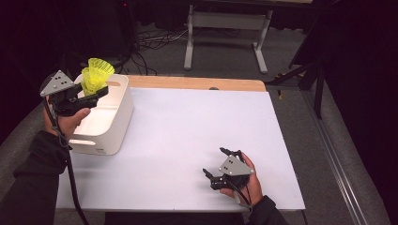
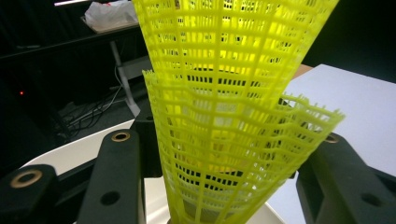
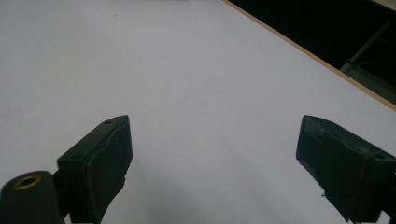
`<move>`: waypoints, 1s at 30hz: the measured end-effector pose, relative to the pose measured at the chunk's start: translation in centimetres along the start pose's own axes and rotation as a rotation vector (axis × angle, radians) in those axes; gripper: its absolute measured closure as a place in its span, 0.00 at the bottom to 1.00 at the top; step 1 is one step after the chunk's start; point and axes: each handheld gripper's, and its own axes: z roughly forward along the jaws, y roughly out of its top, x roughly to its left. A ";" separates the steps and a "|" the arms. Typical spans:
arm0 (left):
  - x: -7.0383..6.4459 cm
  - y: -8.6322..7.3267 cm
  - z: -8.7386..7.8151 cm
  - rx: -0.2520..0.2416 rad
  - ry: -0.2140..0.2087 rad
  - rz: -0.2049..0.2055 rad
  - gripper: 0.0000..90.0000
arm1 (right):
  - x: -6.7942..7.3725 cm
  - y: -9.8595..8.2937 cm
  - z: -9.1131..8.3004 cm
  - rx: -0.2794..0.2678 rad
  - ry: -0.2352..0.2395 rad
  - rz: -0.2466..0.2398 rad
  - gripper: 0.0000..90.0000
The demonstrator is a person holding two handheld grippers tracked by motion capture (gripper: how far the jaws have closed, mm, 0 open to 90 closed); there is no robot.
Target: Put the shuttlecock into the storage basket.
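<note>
A yellow plastic mesh piece [image 1: 96, 74], folded into a cone of stacked layers, is held above the white bin [image 1: 109, 123] at the table's left. My left gripper [image 1: 94, 93] is shut on its lower end. In the left gripper view the yellow mesh [image 2: 233, 112] rises between the two black jaws, with the bin's white rim [image 2: 79, 149] beneath. My right gripper [image 1: 223, 161] rests low over the white table near the front right, open, with nothing between its fingers. In the right gripper view its jaws stand wide apart over the bare white tabletop [image 3: 196, 93].
The white tabletop [image 1: 197, 136] has a wooden strip [image 1: 197, 83] along its far edge. Beyond it stand a grey table frame [image 1: 225, 33] and loose cables [image 1: 150, 42] on the floor. A dark rail [image 1: 328, 145] runs along the right side.
</note>
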 end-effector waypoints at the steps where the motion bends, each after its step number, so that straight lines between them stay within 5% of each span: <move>1: 0.1 0.0 0.1 0.003 -0.002 -0.002 0.57 | 0.0 0.0 0.0 0.001 0.001 0.001 0.13; 15: 1.5 0.1 1.6 0.069 0.015 0.000 0.56 | 0.0 0.0 0.0 -0.001 0.005 0.002 0.13; 24: 2.2 -0.5 2.7 0.160 0.004 -0.003 0.56 | -0.2 -0.1 0.1 0.003 0.001 0.006 0.13; 30: 3.1 -0.9 3.6 0.222 0.037 -0.008 0.56 | -0.1 -0.1 0.2 0.005 0.005 0.007 0.13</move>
